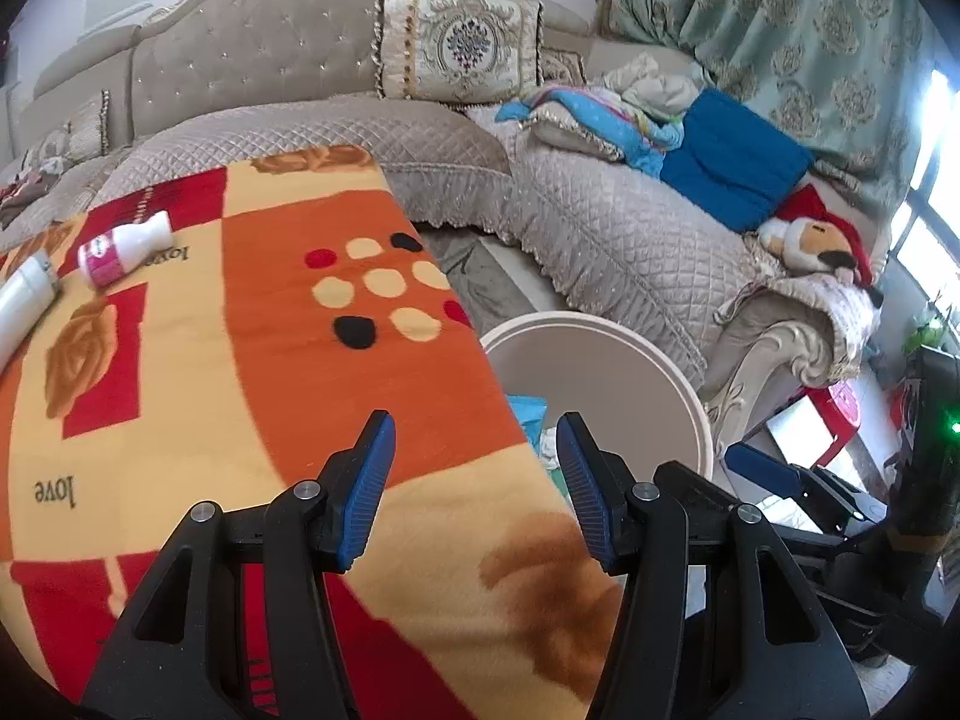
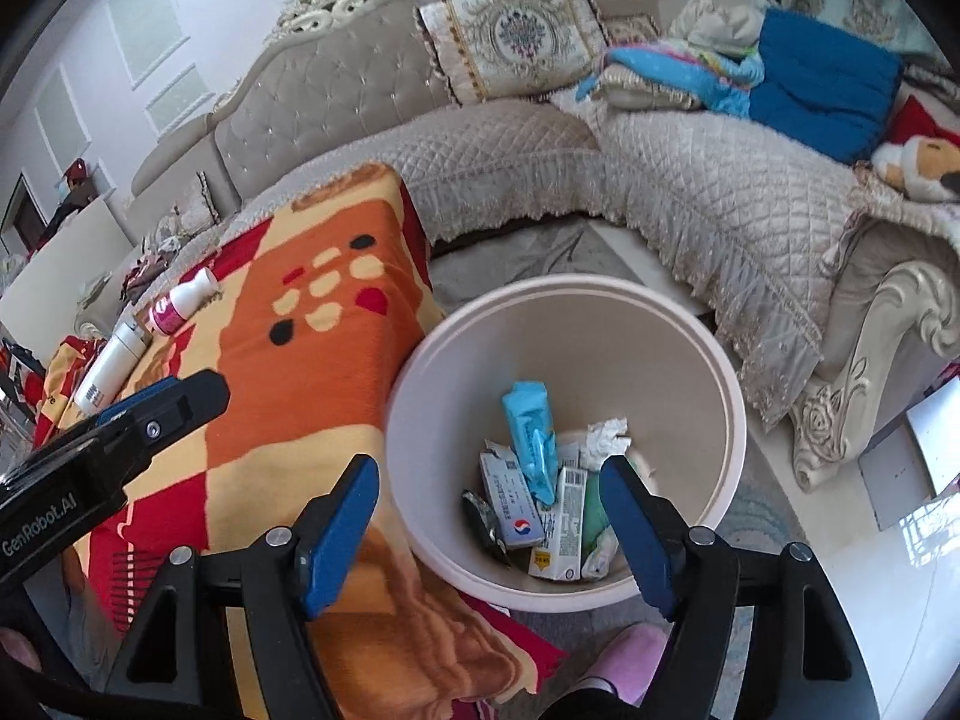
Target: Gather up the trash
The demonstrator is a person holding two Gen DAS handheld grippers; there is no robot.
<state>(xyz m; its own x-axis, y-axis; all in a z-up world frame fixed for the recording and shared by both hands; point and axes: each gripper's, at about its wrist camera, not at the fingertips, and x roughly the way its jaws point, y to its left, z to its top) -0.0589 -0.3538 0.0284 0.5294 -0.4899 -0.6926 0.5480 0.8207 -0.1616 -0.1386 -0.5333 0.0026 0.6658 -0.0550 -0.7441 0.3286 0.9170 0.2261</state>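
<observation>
A white round trash bin (image 2: pixel 735 420) stands on the floor beside the blanket-covered table (image 2: pixel 312 372). Inside lie a light-blue wrapper (image 2: pixel 531 426), a crumpled tissue (image 2: pixel 607 435) and several small cartons. My right gripper (image 2: pixel 489 525) is open and empty above the bin's near side. My left gripper (image 1: pixel 477 480) is open and empty over the table's right edge; the bin's rim (image 1: pixel 690 396) shows just beyond it. On the table's far left lie a small white bottle with a pink label (image 1: pixel 123 247) (image 2: pixel 180 306) and a white tube (image 1: pixel 21 300) (image 2: pixel 111 369).
A beige quilted sofa (image 2: pixel 690 180) wraps around behind the table and bin, carrying cushions, a blue blanket (image 2: pixel 822 96) and a plush toy (image 1: pixel 810 240). A pink slipper (image 2: pixel 624 654) is on the floor near the bin. Red stool (image 1: pixel 840 414) at right.
</observation>
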